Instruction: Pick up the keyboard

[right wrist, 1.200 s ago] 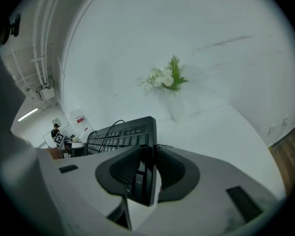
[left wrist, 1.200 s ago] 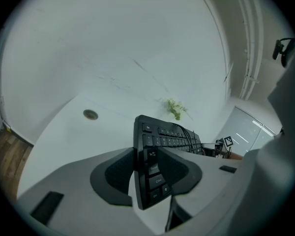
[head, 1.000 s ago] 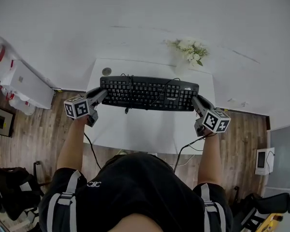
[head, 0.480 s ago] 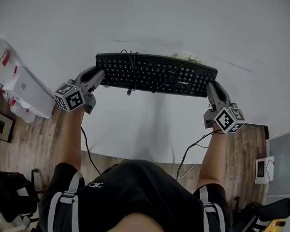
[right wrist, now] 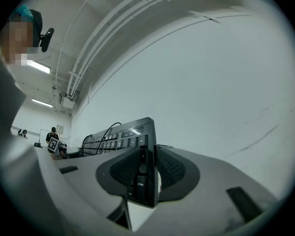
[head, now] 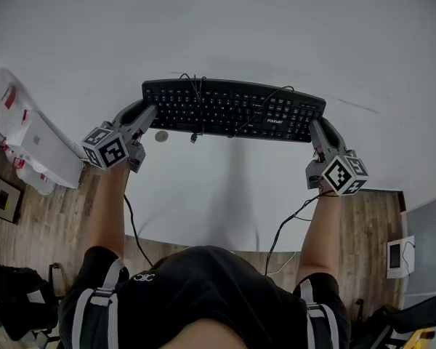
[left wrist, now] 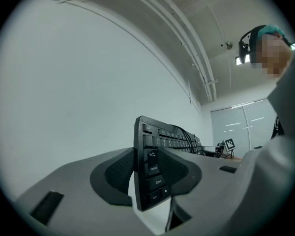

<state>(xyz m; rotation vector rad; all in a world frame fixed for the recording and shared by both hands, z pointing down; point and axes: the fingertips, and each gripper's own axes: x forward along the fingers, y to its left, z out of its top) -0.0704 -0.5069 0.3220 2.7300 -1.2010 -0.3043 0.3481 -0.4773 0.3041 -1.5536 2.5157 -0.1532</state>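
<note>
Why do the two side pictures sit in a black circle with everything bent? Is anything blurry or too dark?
Left gripper view and right gripper view: a wide-angle lens leaves the dark round border and bows the ceiling pipes; the keyboard end close to the lens looms large but stays sharp. Head view: the edges curve too, the light is soft and even, and a faint grey shadow lies on the white table.

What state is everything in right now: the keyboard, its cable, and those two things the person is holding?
keyboard: held up off the table, clamped at both ends.
left hand-held gripper: shut on the keyboard's left end.
right hand-held gripper: shut on the keyboard's right end.
cable: draped loosely over the keys, plug end dangling.
</note>
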